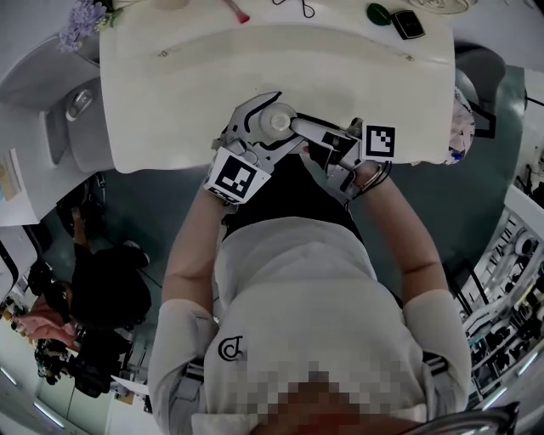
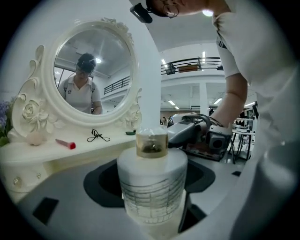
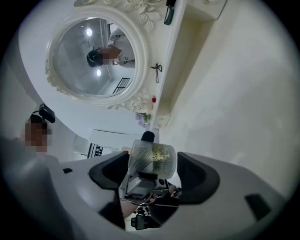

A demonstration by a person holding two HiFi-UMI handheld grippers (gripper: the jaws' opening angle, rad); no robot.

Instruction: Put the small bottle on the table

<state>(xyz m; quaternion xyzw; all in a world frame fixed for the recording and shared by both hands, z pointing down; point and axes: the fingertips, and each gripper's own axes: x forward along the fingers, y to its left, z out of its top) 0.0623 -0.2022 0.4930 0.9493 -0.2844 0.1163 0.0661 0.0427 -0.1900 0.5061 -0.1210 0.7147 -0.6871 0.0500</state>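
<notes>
The small bottle (image 1: 279, 119), frosted with a clear gold-tinted neck and a white cap, hangs upright just over the near edge of the white dressing table (image 1: 255, 59). My left gripper (image 1: 265, 129) is shut on its body; in the left gripper view the bottle (image 2: 151, 187) fills the gap between the jaws. My right gripper (image 1: 310, 140) comes in from the right. In the right gripper view the bottle (image 3: 152, 161) sits between the right jaws, very close to both pads. Whether they press on it does not show.
An ornate oval mirror (image 2: 89, 75) stands at the back of the table. A red lipstick (image 2: 65, 144) and a black eyelash curler (image 2: 97, 137) lie near it. Purple flowers (image 1: 81, 21) are at the far left, a dark compact (image 1: 408, 24) at the far right. A grey chair (image 1: 76, 110) stands left of the table.
</notes>
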